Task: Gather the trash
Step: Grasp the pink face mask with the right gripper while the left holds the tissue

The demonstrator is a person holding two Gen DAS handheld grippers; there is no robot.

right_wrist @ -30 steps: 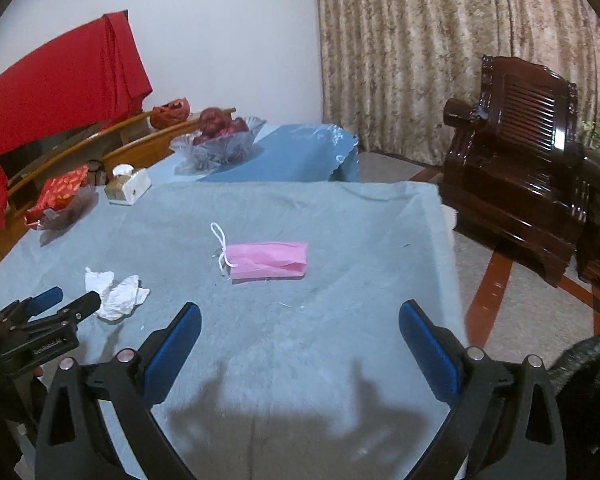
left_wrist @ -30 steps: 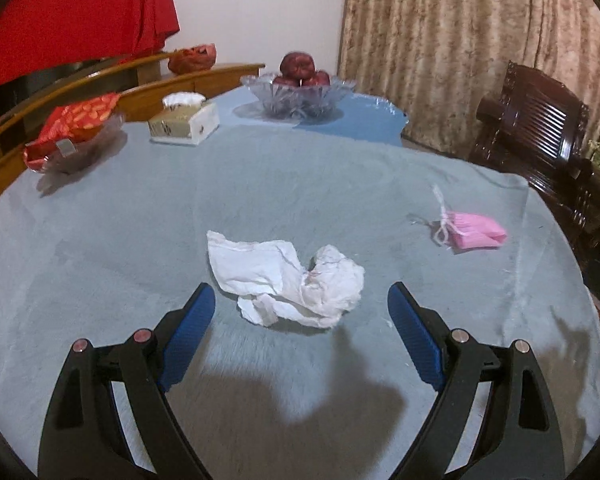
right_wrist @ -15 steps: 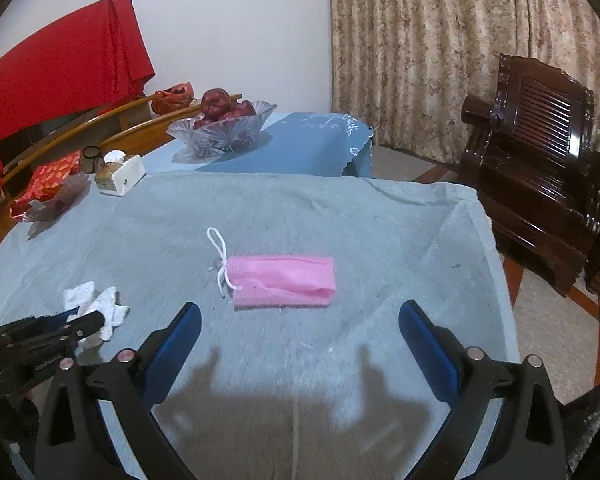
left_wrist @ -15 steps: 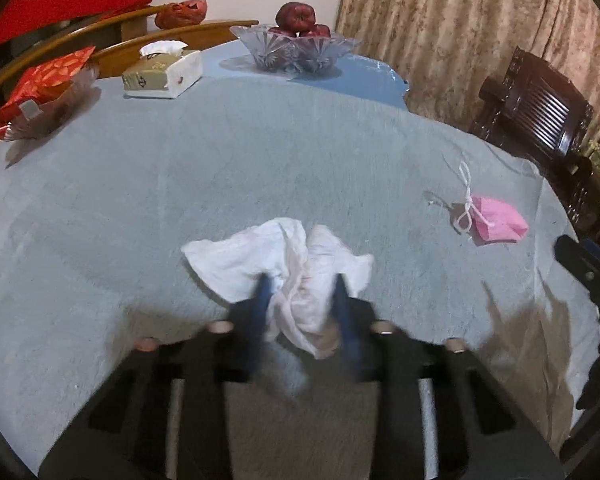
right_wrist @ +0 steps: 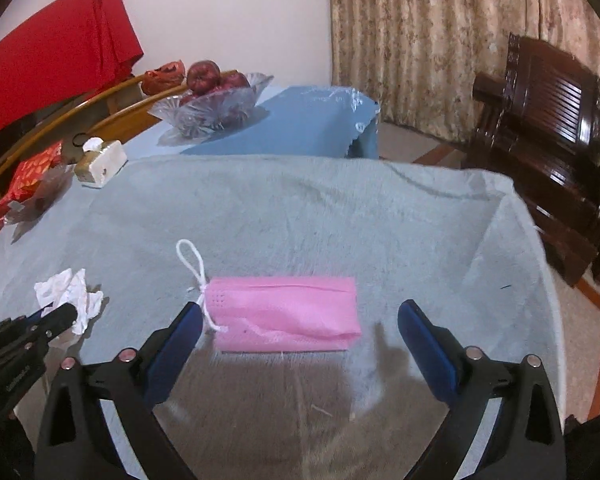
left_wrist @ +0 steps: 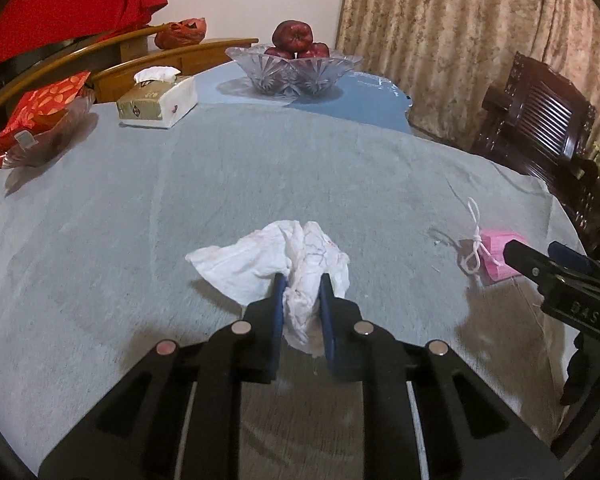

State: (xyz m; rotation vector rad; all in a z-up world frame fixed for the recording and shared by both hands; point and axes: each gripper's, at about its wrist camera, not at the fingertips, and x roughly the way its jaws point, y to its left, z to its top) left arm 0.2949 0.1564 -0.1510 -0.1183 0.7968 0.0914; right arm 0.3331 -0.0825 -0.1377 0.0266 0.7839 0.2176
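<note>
Left gripper (left_wrist: 303, 280) jaws closing on the crumpled tissue (left_wrist: 276, 256) between them.

At the far edge of the grey-clothed tabletop (left_wrist: 260, 168) a tissue box (left_wrist: 156, 98) sits between a glass bowl of red apples (left_wrist: 294, 66) and a red patterned packet (left_wrist: 40, 104), with a dark wooden chair (left_wrist: 540, 120) before beige curtains (left_wrist: 460, 32).

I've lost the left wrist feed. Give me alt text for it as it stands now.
The left gripper is closing its blue pads on a crumpled white tissue on the grey tablecloth. At right, the right gripper reaches a pink face mask. A tissue box and fruit bowl sit beyond.
</note>
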